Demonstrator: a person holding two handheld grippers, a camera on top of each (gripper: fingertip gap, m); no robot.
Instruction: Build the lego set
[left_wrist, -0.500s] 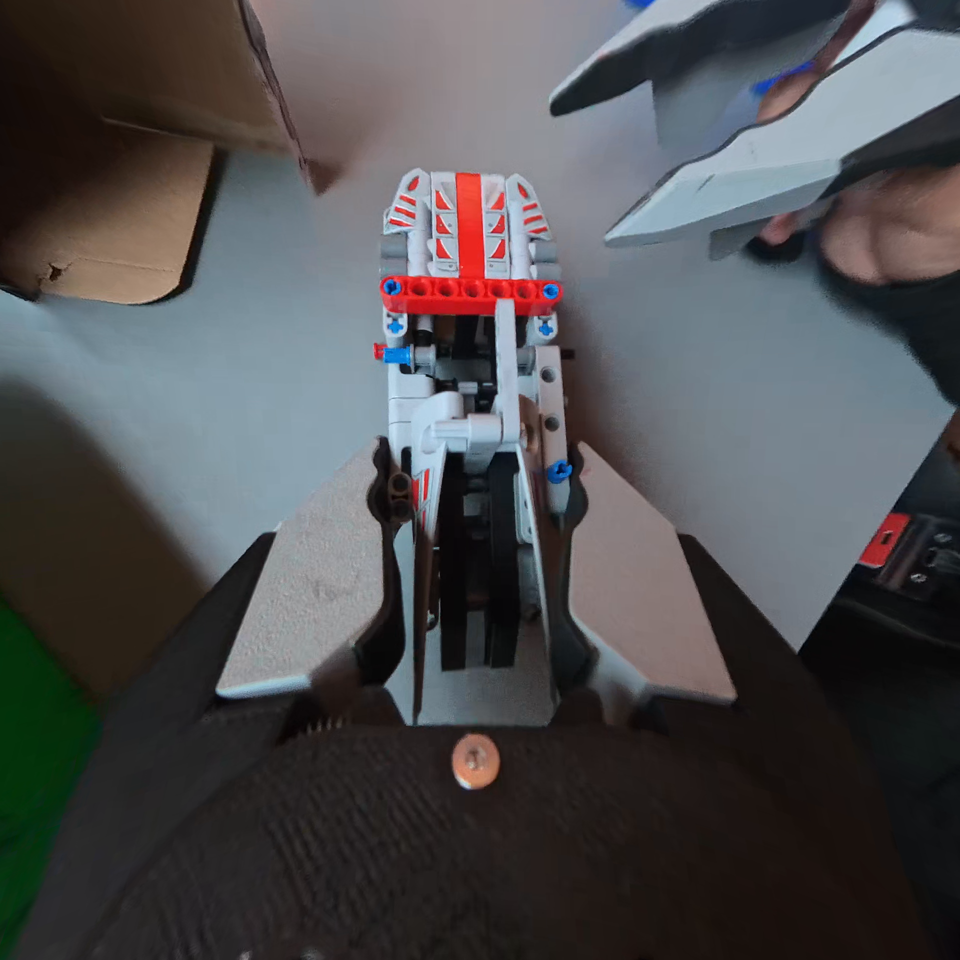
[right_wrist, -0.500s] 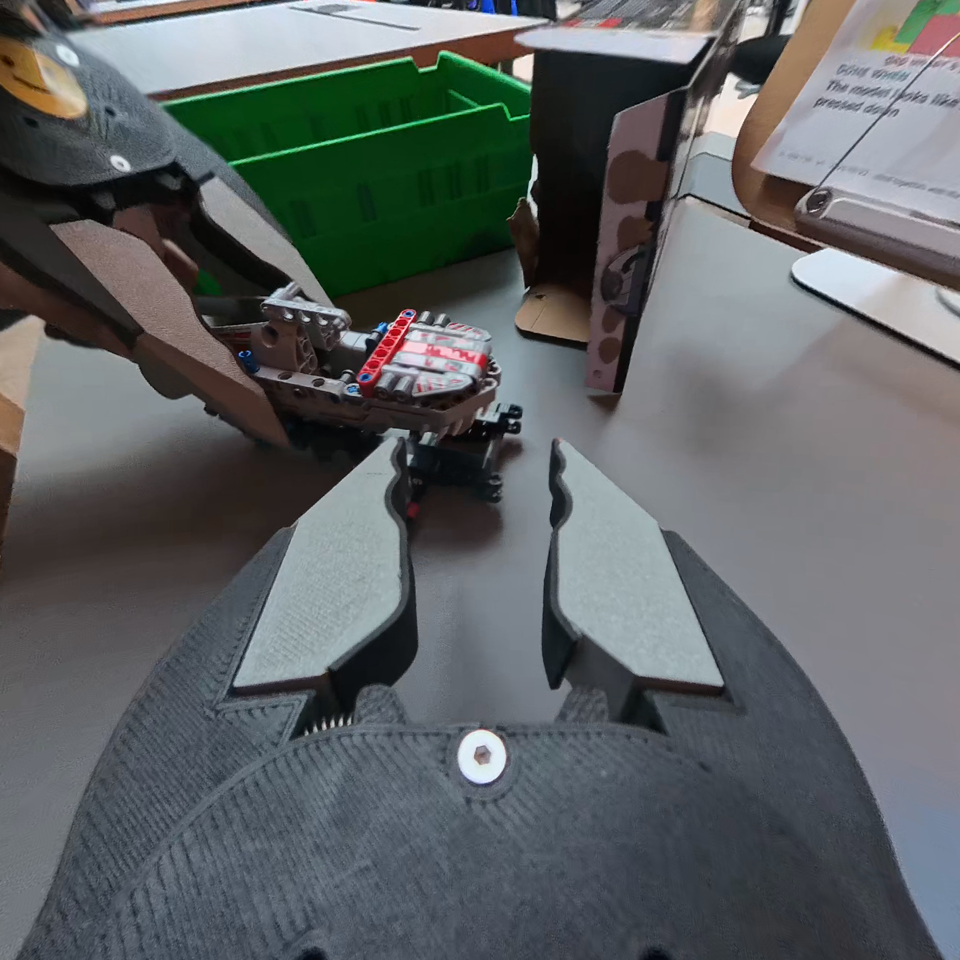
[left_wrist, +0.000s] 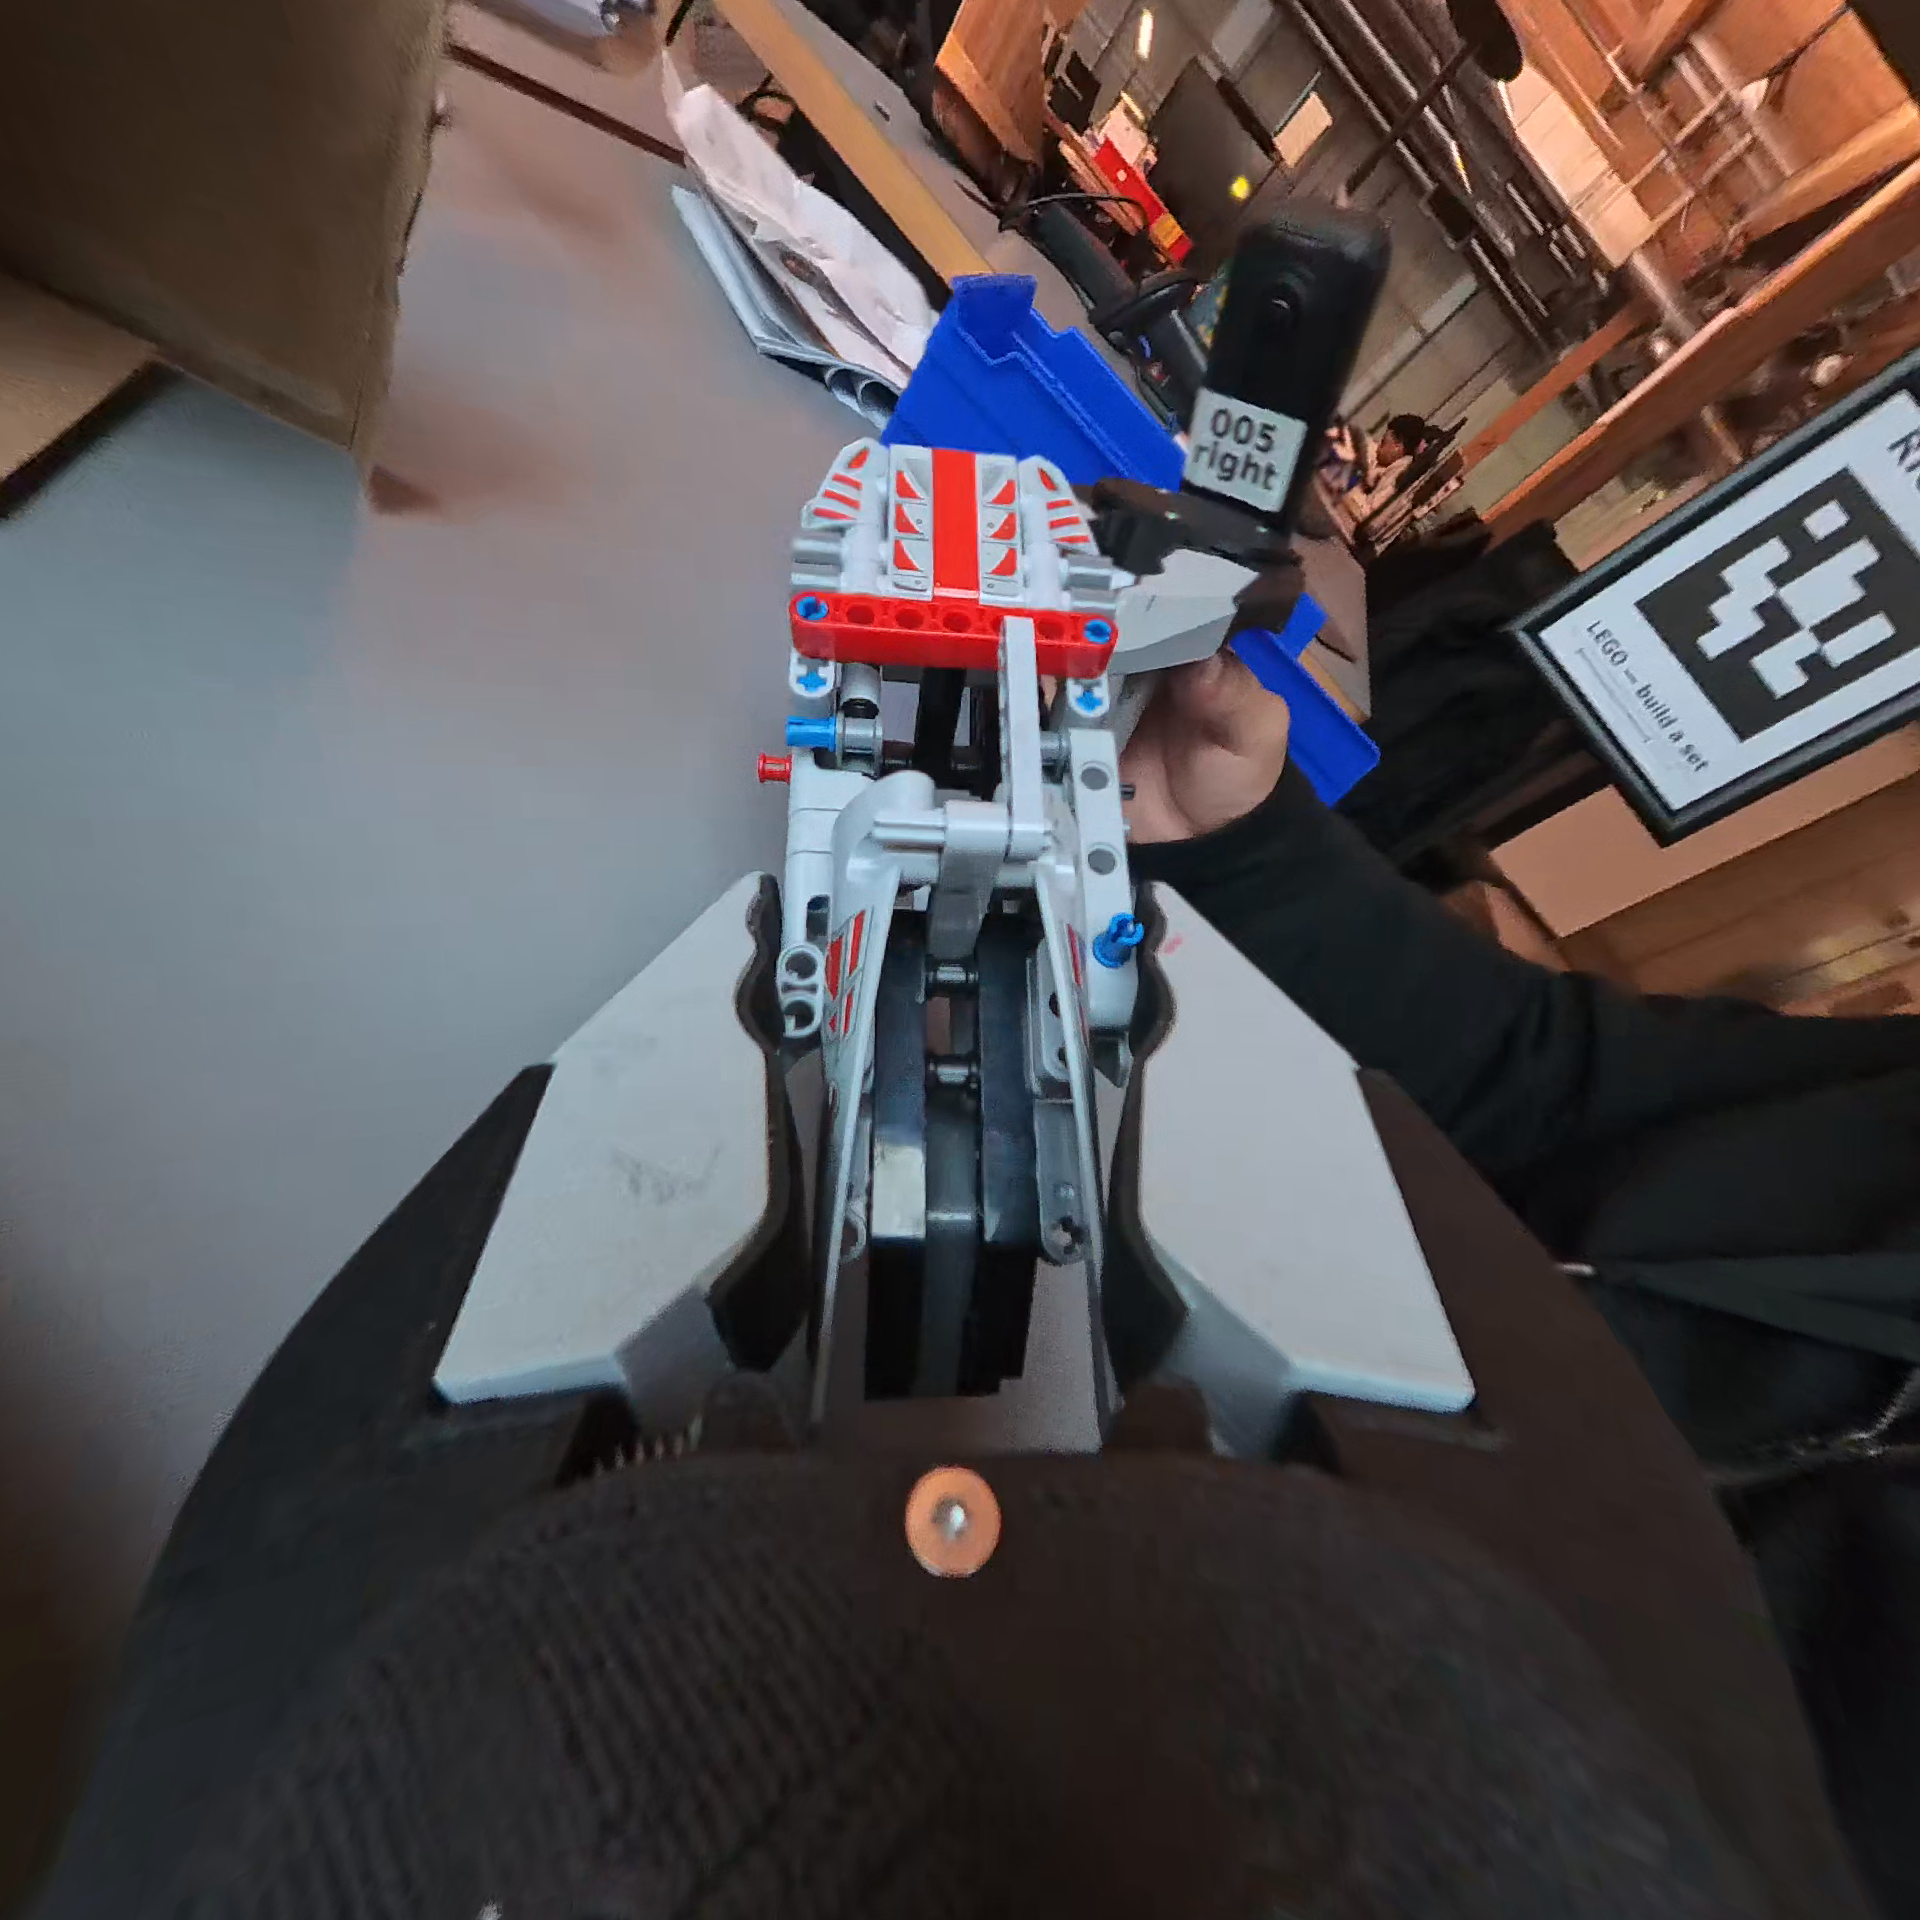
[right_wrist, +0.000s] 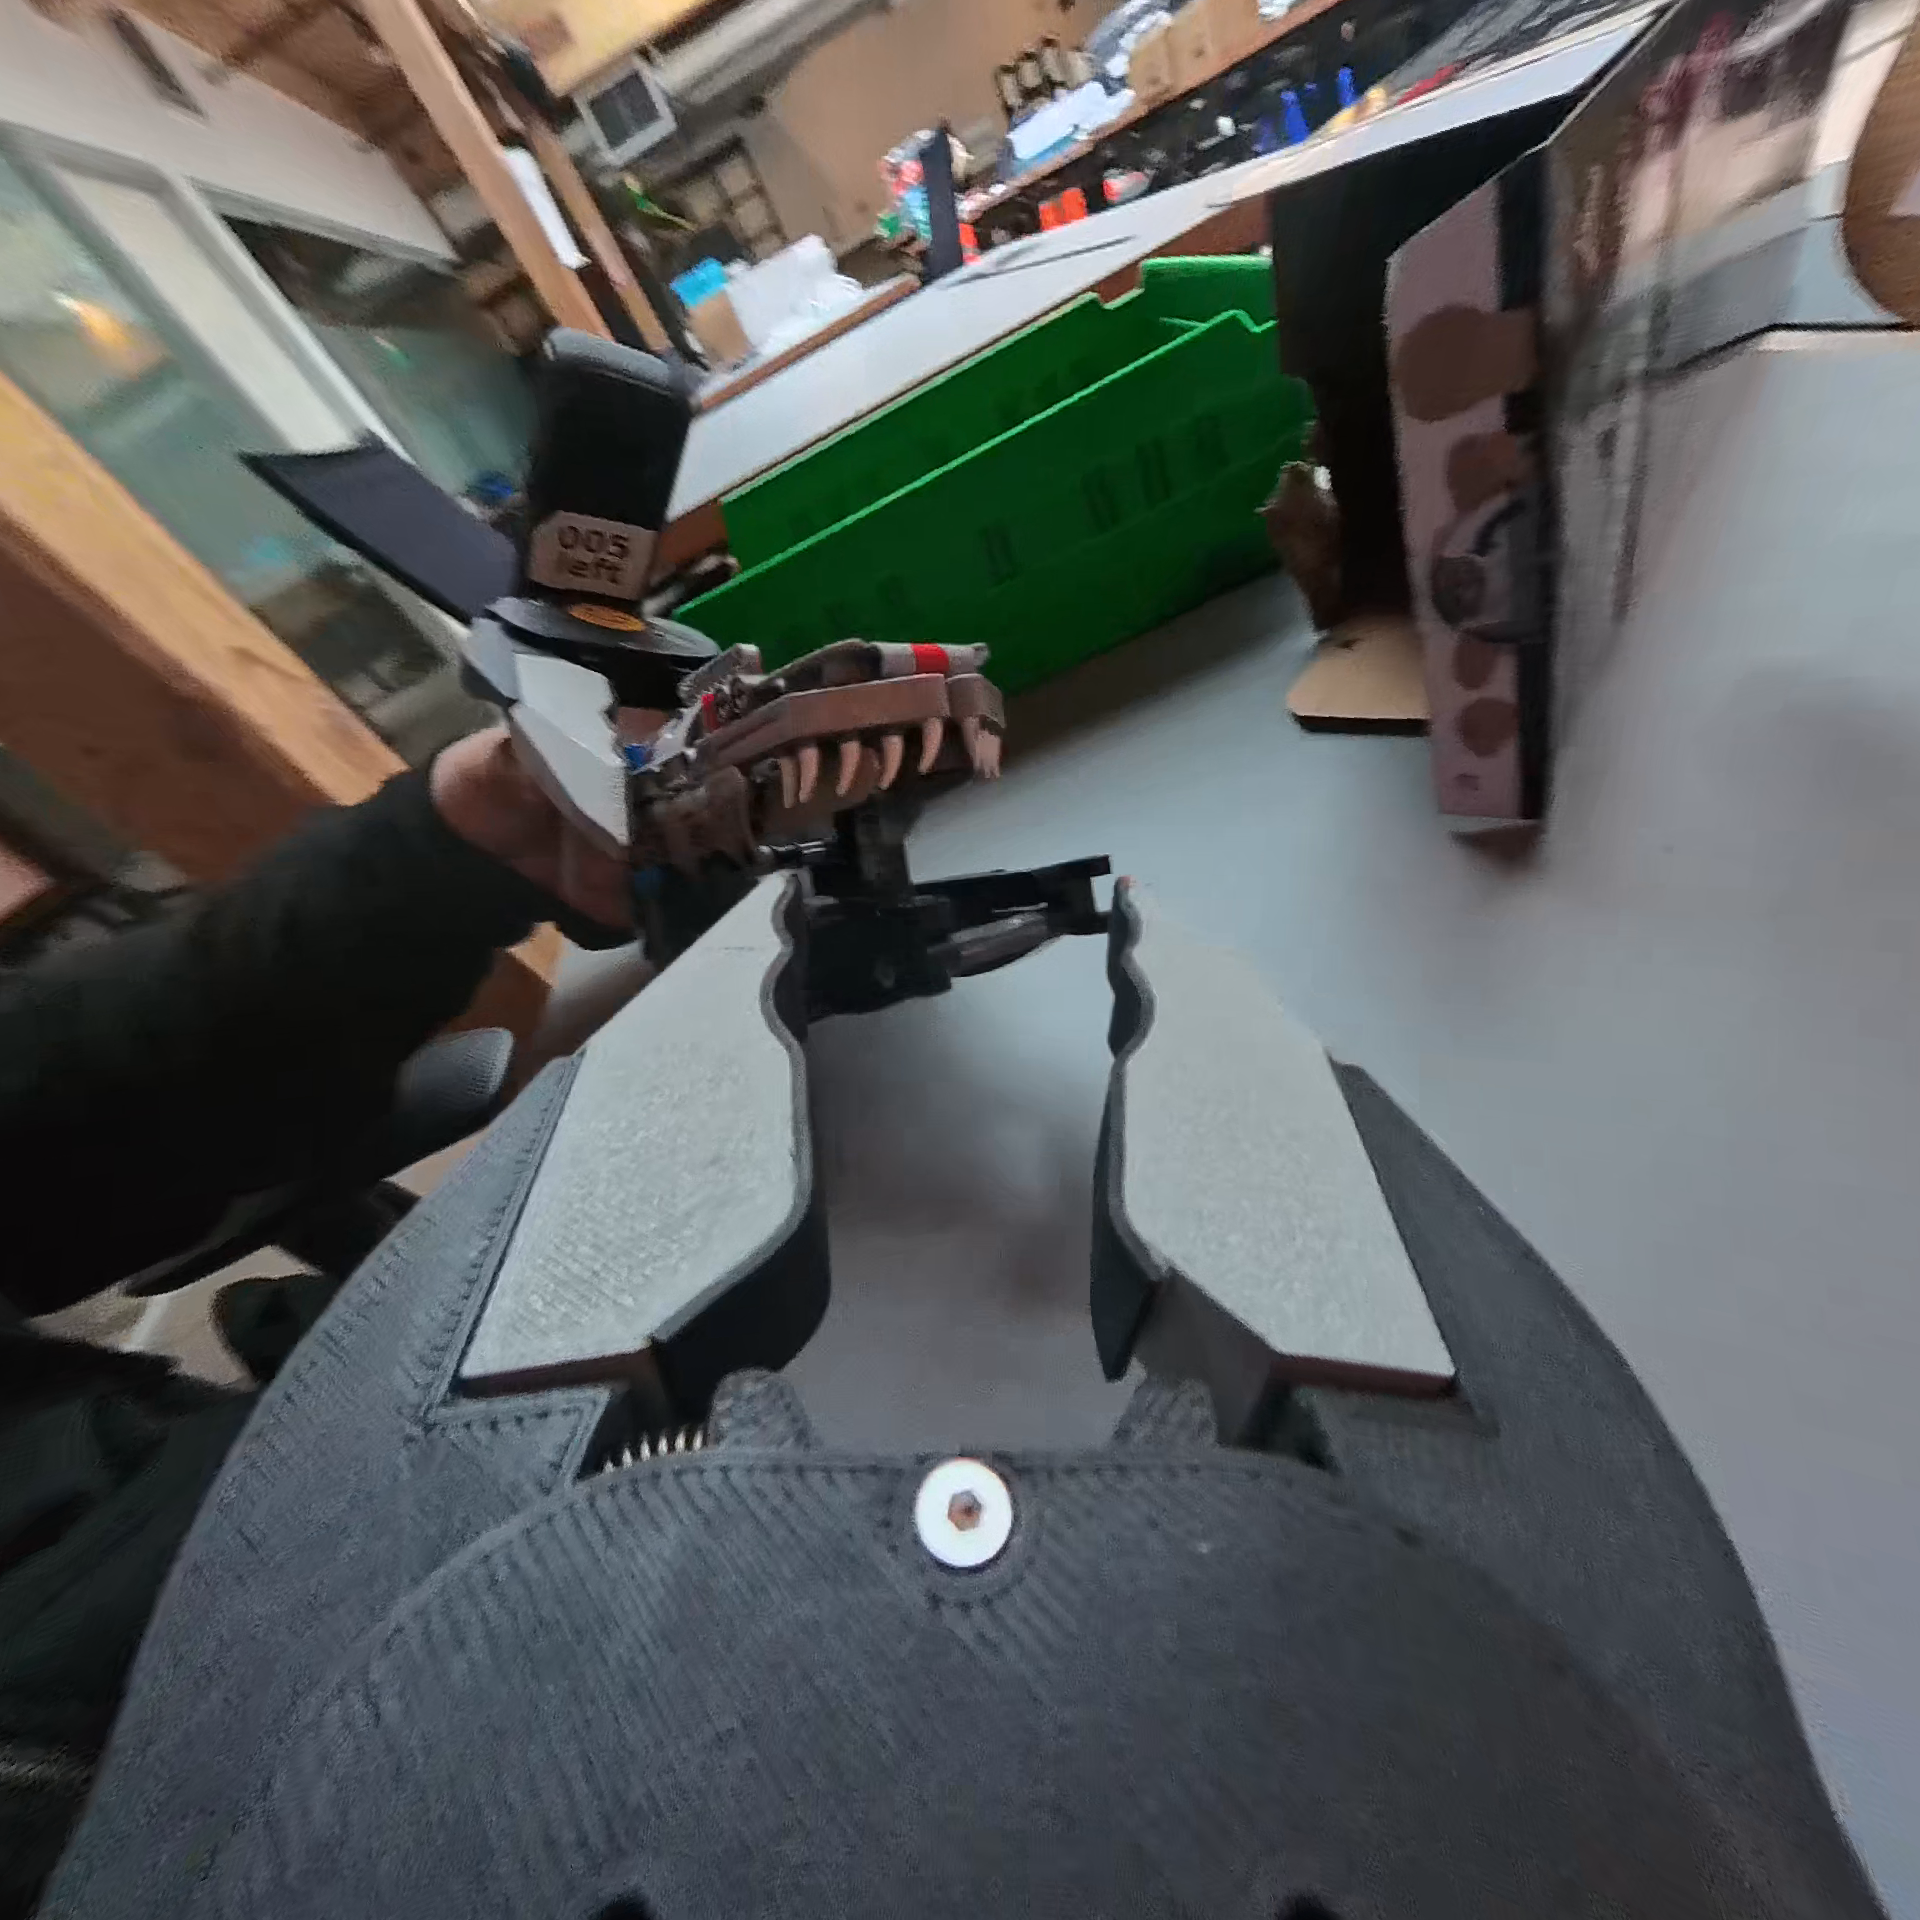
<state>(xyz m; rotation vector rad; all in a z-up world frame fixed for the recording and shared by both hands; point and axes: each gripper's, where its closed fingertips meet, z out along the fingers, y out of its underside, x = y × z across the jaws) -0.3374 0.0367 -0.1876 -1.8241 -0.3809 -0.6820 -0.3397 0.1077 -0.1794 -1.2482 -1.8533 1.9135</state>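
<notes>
Only one lego model (left_wrist: 951, 790) is in play, a grey and white build with a red stripe and a red beam across it, and it sits pinched between the two fingers of the left gripper (left_wrist: 956, 961), lifted clear of the grey table (left_wrist: 260, 779). From the left wrist view the model is seen end-on along its top, with small blue pins on its sides and a red one on the left, and black parts running back between the fingers. That view alone shows a blue bin (left_wrist: 1039, 384) behind the model, some printed booklets (left_wrist: 800, 260) lying on the table, a cardboard box (left_wrist: 187, 187) at the upper left, and a framed sign (left_wrist: 1745, 623) with a black-and-white block pattern and a line of print. The right gripper (right_wrist: 956, 935) has its two fingers spread apart with nothing between them, its tips just beside a black part (right_wrist: 935, 925) hanging under the model. Its view gives the side of the model, a row of pale tooth-like points (right_wrist: 873, 758) along the lower edge, plus a green crate (right_wrist: 987, 488) and an upright printed carton (right_wrist: 1486, 540) on the table. Each gripper carries one black camera bearing a small label, and a hand (right_wrist: 520, 810) in a black sleeve grips the left one.
</notes>
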